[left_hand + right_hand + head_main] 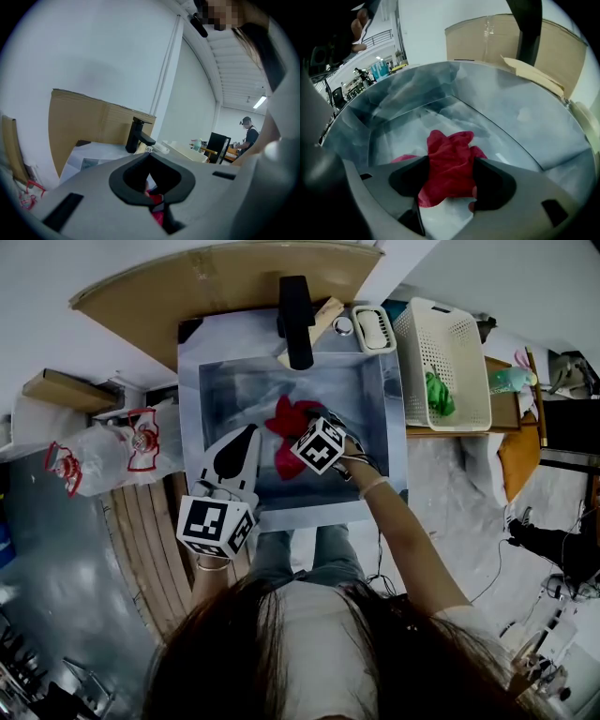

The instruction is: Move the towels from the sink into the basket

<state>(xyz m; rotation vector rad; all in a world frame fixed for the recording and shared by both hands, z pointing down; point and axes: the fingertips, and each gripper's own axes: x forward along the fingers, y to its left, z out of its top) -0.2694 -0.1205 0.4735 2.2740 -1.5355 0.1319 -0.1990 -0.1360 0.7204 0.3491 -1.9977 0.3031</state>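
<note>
A crumpled red towel (pixel 284 426) lies on the floor of the steel sink (pixel 375 381), under the black faucet (pixel 296 320). My right gripper (pixel 305 437) reaches down into the sink over it. In the right gripper view its jaws stand wide apart, so the right gripper (pixel 451 165) is open with the red towel (pixel 449 164) lying between the pads on the sink (pixel 525 117) floor. My left gripper (pixel 246 435) hovers at the sink's left side, shut, with nothing seen in it. The white basket (pixel 412 352) to the right holds a green towel (pixel 438 395).
A white soap holder (pixel 373 329) sits at the sink's back right corner. Brown cardboard (pixel 225 277) stands behind the faucet. A plastic bag with red print (pixel 141 442) lies left of the sink. In the left gripper view a person (pixel 247 136) stands far off.
</note>
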